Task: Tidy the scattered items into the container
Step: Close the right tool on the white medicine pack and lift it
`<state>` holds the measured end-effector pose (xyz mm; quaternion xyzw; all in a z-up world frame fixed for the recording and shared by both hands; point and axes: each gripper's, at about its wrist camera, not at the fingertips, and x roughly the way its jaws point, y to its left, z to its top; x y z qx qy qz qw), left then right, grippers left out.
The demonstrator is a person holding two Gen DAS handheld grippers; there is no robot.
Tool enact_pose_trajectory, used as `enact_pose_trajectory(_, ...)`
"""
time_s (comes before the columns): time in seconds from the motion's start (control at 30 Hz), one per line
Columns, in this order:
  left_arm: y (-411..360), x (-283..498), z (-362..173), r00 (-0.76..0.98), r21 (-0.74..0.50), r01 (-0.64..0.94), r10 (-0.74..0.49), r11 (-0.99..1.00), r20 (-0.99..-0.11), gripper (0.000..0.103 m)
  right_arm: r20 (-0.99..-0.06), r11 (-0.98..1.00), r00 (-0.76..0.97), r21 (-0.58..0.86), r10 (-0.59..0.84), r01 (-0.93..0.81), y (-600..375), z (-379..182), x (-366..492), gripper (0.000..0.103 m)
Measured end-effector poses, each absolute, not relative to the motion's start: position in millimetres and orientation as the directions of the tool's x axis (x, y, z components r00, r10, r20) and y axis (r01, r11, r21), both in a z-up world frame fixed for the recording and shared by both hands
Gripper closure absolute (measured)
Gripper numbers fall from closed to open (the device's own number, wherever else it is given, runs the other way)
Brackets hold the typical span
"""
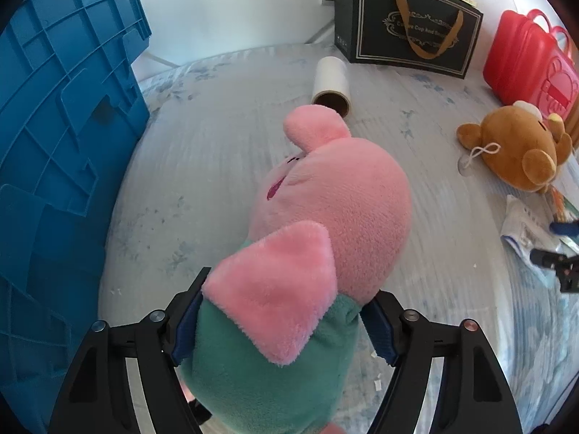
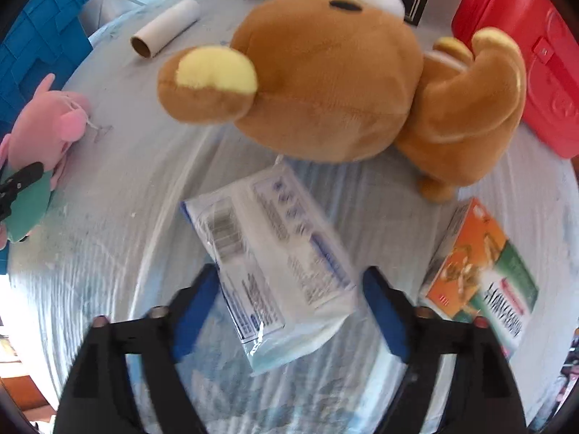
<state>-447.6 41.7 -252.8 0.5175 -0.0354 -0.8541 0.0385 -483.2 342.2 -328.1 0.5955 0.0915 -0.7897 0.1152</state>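
the left gripper (image 1: 280, 320) is clenched on the green body of a pink pig plush (image 1: 325, 195), whose head juts out ahead of the jaws over the pale blue-patterned bed cover (image 1: 217, 166). the blue crate (image 1: 54, 144) stands just left of those jaws; a cardboard tube (image 1: 331, 85) lies beyond the pig's ear, with a black gift bag (image 1: 409, 21) further ahead. the right gripper (image 2: 289, 307) has its jaws around a plastic-wrapped tissue pack (image 2: 275, 253) lying on the cover — whether the pads press on it i cannot tell. a brown bear plush (image 2: 325, 83) lies just ahead of these jaws, an orange-and-green box (image 2: 477, 271) to their right, and a red plastic case (image 2: 524, 54) beyond that.
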Motion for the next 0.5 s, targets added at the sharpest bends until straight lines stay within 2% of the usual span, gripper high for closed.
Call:
enact_pose_trajectory(0.2,42,-447,-252,-0.459,0.107,0.028,-0.108,-0.994,-0.882,0.027,-0.970,-0.947,-0.240,-0.033,-0.047,0.320,336,-345,-490,0.019)
enact_pose_trajectory(0.23,43,-447,-252,-0.460,0.109,0.028,-0.109,-0.994,-0.881,0.027,-0.966,-0.948,-0.253,-0.023,-0.061,0.316,336,-346,-488,0.028)
enact_pose_trajectory(0.3,44,-447,-252,-0.460,0.111,0.029,-0.112,-0.993,-0.881,0.027,-0.962,-0.956,-0.267,-0.024,-0.058,0.294,335,-345,-486,0.040)
enact_pose_trajectory(0.4,45,-446,-249,-0.462,0.094,0.024,-0.095,-0.995,-0.882,0.027,-0.963,-0.960,-0.263,-0.015,-0.061,0.278,333,-348,-484,0.046)
enact_pose_trajectory(0.5,46,-442,-242,-0.475,0.094,0.017,-0.091,-0.995,-0.875,0.028,-0.962,-0.964,-0.260,0.009,-0.081,0.267,332,-347,-481,0.048)
